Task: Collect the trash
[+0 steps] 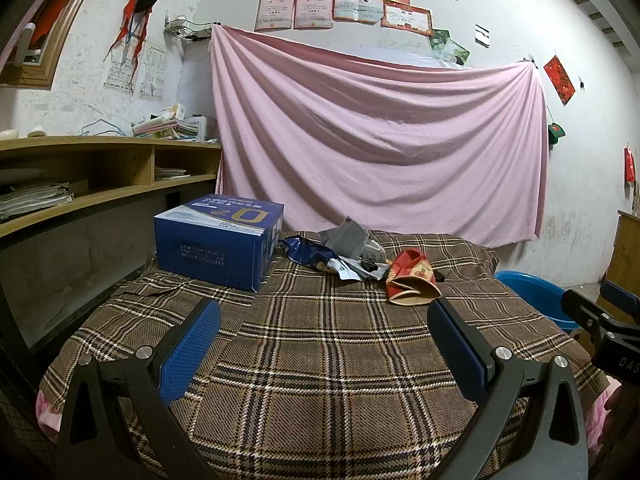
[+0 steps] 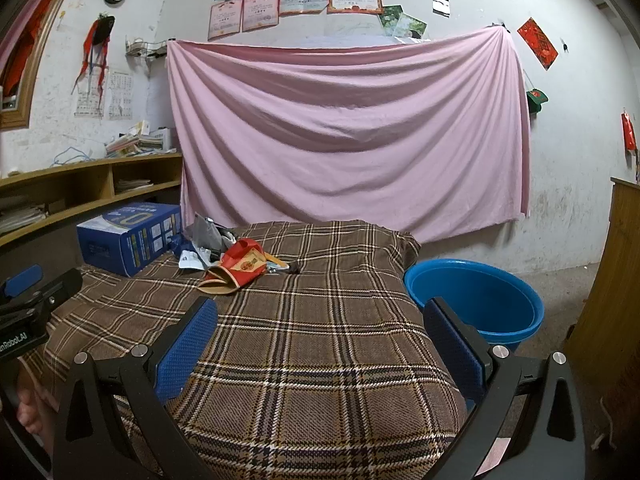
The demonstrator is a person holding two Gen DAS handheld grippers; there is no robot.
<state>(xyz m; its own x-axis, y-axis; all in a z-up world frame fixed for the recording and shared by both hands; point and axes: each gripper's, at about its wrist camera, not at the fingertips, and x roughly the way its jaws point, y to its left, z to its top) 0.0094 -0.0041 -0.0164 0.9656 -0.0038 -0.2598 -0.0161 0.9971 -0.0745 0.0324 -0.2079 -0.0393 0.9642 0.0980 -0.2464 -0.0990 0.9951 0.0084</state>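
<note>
Both tools hover low over the near end of a bed (image 1: 320, 360) under a brown plaid blanket. Left gripper (image 1: 324, 344): jaws wide apart, nothing between them. Right gripper (image 2: 320, 340): jaws likewise apart and empty.

Trash pile (image 1: 352, 254) sits at centre frame in the left view, far end of the blanket: blue and grey wrappers, white scraps, and a red-and-tan crumpled packet (image 1: 408, 278) nearest the jaws. Blue carton (image 1: 218, 240) stands just left of the pile; whether it counts as trash, cannot tell.

Blue basin (image 2: 476, 300) on the floor beside the bed, right of centre in the right view; likely the bin.

Step in hand, by my reading: first reach. Best taken on the red packet, jaws astride its raised fold, closing without pinching blanket. Soft surface will give.

Room: pink sheet (image 2: 348, 132) pinned on the wall, certificates above, wooden shelf at left.
</note>
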